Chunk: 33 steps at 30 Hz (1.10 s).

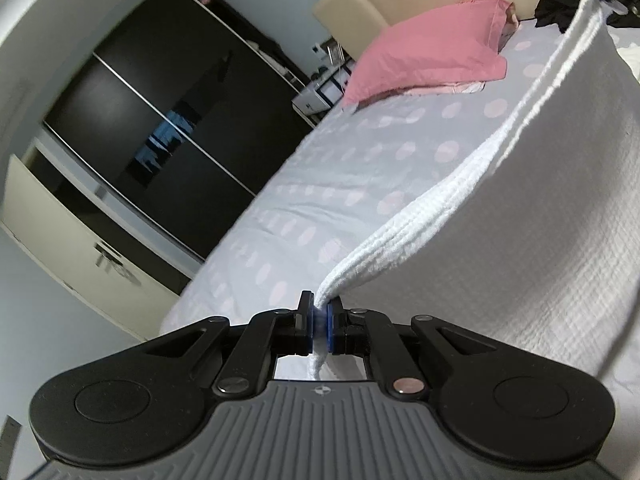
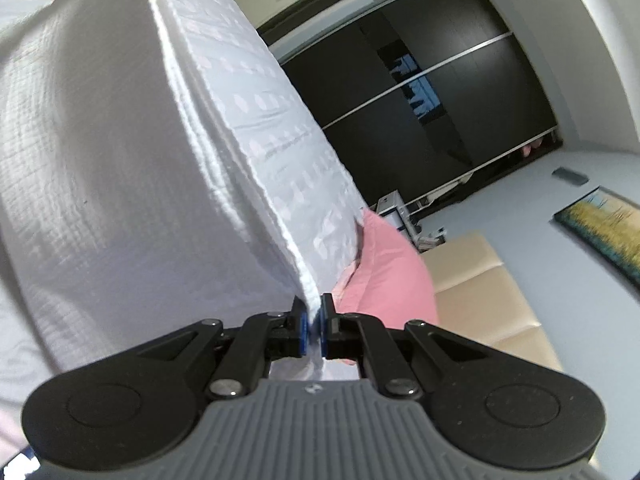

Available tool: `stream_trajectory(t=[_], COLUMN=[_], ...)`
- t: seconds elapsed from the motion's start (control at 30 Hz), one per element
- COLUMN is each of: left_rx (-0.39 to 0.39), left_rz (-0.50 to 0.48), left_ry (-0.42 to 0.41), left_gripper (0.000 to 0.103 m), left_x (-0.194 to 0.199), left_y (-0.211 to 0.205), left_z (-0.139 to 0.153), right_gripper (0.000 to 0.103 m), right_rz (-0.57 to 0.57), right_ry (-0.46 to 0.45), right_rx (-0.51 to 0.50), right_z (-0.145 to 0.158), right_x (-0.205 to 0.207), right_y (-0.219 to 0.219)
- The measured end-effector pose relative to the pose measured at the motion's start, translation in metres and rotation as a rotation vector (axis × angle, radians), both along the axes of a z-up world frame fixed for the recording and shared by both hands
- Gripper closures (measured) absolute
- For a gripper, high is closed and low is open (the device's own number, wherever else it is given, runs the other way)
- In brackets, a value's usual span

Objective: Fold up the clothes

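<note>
Holding a white textured cloth (image 1: 500,200) stretched between both tools above the bed (image 1: 320,168). Left tool (image 1: 319,326) is clamped on one corner; right tool (image 2: 315,326) is clamped on the other, with the top hem running taut toward 1 o'clock in the left view. Pink pillow (image 1: 432,48) lies at 12 o'clock. Judgement: keep both corners level and equally tensioned, then lay the far edge down first so the fold lands square, without dragging the bedspread.
</note>
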<state>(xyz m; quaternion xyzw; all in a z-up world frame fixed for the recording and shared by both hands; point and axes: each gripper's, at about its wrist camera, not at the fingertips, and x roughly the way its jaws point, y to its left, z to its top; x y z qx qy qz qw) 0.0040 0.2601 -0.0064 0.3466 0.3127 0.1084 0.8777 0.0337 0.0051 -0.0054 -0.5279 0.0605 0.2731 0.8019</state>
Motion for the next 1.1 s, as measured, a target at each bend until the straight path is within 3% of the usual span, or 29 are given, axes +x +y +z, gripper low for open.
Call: stream_trajectory(t=[0.37, 0.6, 0.9, 1.1], left_rx=[-0.035, -0.069, -0.115, -0.114], left_rz=[-0.010, 0.010, 0.045, 0.086], left_ry=[0.083, 0.102, 0.072, 0.128], left_gripper=[0.099, 0.099, 0.099, 0.099], left_x=[0.045, 0.062, 0.098, 0.139], left_y=[0.024, 0.038, 0.060, 0.080], left_z=[-0.055, -0.076, -0.057, -0.066], right_gripper=[0.096, 0.096, 0.096, 0.096], right_rz=[-0.056, -0.056, -0.089, -0.116], right_ry=[0.099, 0.140, 0.117, 0.124], right_rx=[-0.020, -0.037, 0.021, 0.010], right_z=[-0.052, -0.070, -0.052, -0.061], right_x=[0.049, 0.080, 0.124, 0.176], right_y=[0.023, 0.039, 0.070, 0.110])
